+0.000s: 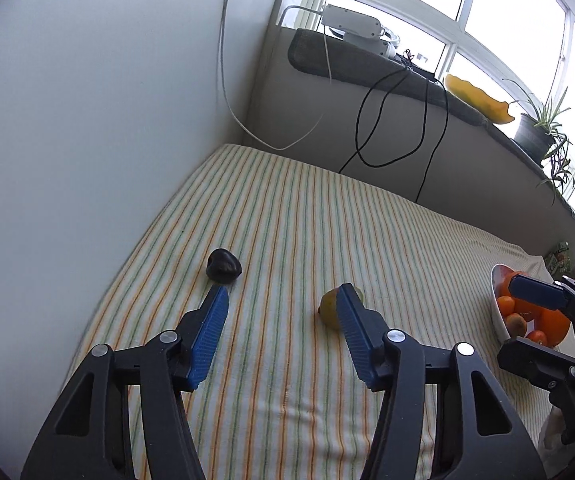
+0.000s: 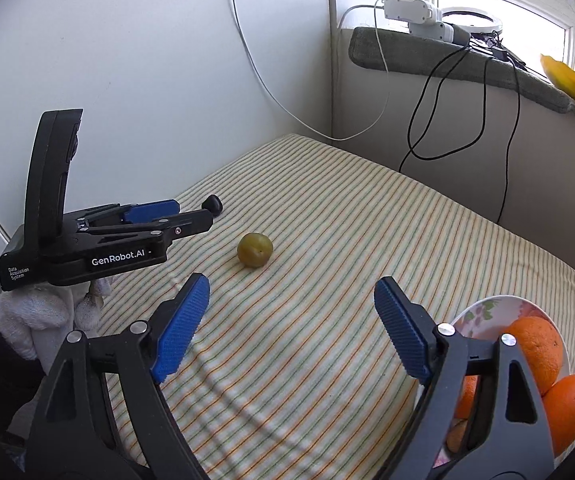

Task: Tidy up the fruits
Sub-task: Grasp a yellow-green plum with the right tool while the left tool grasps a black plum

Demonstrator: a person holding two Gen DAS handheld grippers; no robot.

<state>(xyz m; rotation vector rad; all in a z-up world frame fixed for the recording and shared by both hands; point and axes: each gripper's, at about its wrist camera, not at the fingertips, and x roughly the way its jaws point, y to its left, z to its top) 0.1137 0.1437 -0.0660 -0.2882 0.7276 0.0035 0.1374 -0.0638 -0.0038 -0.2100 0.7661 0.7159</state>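
A dark, almost black fruit (image 1: pixel 223 265) (image 2: pixel 214 204) lies on the striped cloth (image 1: pixel 307 220) near the left wall. To its right on the cloth sits a yellow-green round fruit (image 1: pixel 329 310) (image 2: pixel 254 255). A white bowl (image 1: pixel 496 304) (image 2: pixel 475 314) at the right holds oranges (image 2: pixel 539 344) and smaller fruits. My left gripper (image 1: pixel 282 291) (image 2: pixel 191 216) hovers open over the cloth with nothing between its fingers; the dark fruit is just past its left fingertip, the green fruit behind its right one. Open and empty, my right gripper (image 2: pixel 292 282) (image 1: pixel 527 286) hangs beside the bowl, short of the green fruit.
A white wall borders the cloth on the left. Behind it runs a window ledge with a grey mat (image 1: pixel 367 64), a white device (image 1: pixel 351 26), hanging cables (image 1: pixel 371 120), a yellow dish (image 1: pixel 479 98) and a potted plant (image 1: pixel 535 132). A white-gloved hand (image 2: pixel 27 316) holds the left gripper.
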